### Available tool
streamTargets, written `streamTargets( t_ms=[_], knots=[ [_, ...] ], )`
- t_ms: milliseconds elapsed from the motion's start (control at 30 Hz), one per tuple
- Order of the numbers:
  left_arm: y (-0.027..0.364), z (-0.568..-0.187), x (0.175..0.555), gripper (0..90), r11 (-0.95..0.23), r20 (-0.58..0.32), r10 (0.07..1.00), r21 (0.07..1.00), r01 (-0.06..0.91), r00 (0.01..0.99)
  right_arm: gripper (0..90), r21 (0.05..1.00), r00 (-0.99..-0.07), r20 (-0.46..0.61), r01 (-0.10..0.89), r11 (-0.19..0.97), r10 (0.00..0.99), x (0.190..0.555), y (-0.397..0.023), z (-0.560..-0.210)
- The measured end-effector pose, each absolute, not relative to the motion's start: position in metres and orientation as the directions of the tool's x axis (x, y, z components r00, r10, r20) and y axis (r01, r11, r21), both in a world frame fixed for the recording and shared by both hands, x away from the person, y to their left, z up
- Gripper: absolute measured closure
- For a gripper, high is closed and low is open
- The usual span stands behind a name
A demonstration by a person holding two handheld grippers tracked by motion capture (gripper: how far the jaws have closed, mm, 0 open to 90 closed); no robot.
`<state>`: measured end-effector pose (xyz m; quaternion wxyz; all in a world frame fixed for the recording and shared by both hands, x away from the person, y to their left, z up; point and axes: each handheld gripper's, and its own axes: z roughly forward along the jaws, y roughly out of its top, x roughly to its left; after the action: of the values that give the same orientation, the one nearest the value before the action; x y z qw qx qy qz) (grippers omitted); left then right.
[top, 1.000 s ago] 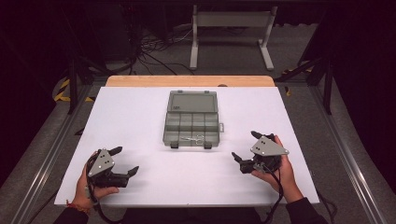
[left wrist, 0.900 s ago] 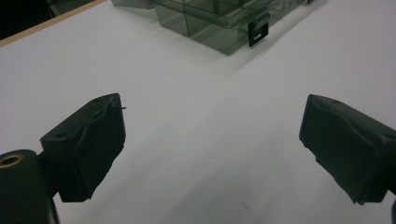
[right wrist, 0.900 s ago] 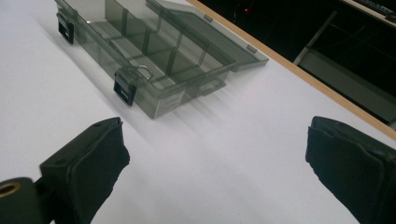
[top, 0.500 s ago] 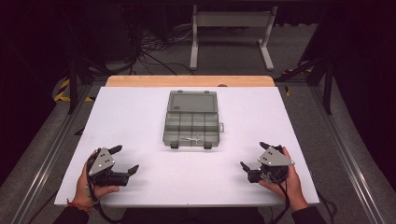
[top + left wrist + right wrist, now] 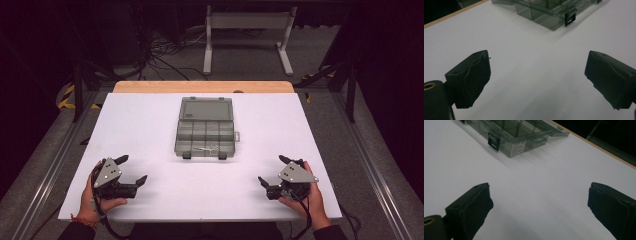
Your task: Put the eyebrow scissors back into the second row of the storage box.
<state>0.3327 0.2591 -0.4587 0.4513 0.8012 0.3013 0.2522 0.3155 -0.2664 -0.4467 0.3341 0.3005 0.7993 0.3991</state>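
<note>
- High view: the clear organizer box lies lid-open at the table centre, any writing too small to read. The left gripper and right gripper rest near the front edge, well apart, jaws spread.
- Left gripper view: jaws wide, empty; box latch ahead.
- Right gripper view: jaws wide, empty; a white label on the box wall, print illegible.
</note>
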Motion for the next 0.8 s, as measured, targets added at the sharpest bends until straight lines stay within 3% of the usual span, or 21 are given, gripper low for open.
streamTargets(
  t_ms=[800],
  knots=[
    [0.2592,-0.4587,0.3322,7.1,-0.424,0.148,0.709,0.870,0.250,0.689,5.7,0.853,-0.604,-0.274,0.208,0.479,0.749,0.3170,-0.2621,-0.4466]
  ],
)
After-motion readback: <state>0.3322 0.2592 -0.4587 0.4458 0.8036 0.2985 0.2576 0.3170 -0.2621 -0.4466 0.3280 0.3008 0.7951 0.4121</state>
